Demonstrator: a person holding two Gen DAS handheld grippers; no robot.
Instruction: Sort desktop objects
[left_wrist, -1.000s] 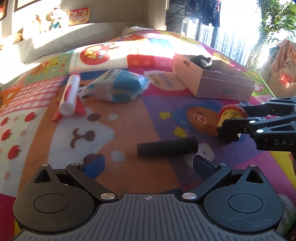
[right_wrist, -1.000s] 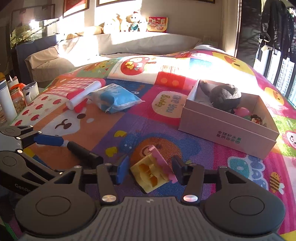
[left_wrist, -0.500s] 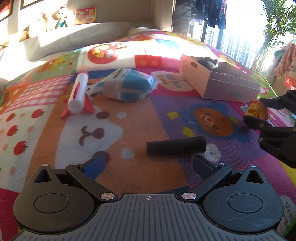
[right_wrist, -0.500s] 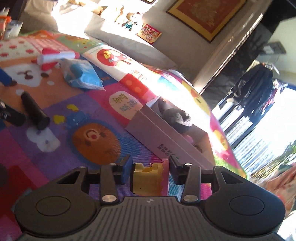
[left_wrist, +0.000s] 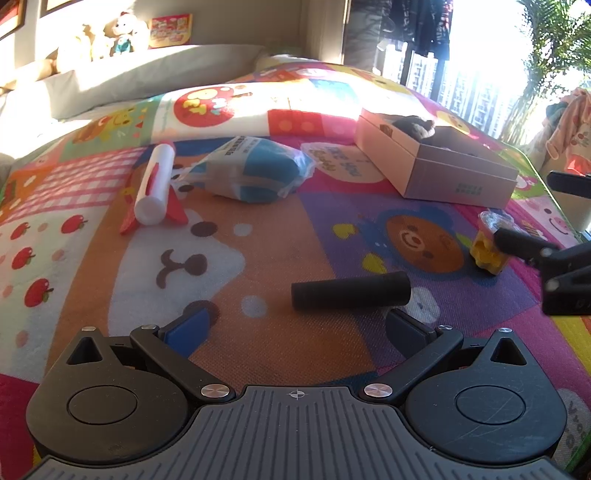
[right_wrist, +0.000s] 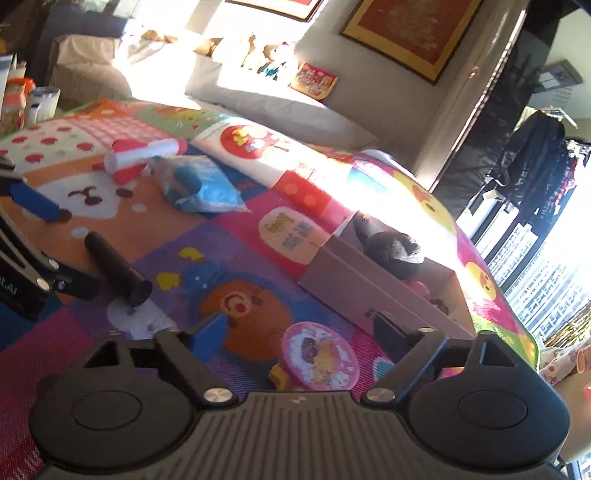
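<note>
Sunlit play mat (left_wrist: 258, 332): right tool (right_wrist: 295, 328), jaws just opened wide, has released the jelly cup (right_wrist: 319, 356) short of the box (right_wrist: 369, 295); left tool (left_wrist: 295, 325) gapes before the black tube (left_wrist: 351, 290), likely next.

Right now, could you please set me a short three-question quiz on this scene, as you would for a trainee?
1. True or false: the right gripper is clamped on the yellow jelly cup.
2. Which lies nearest the left gripper? A) white tube B) black cylinder C) blue packet
3. What dark thing sits inside the pink box?

Key
1. False: its jaws have just been opening, and the cup stands free on the play mat between them.
2. B
3. A dark plush toy.
</note>
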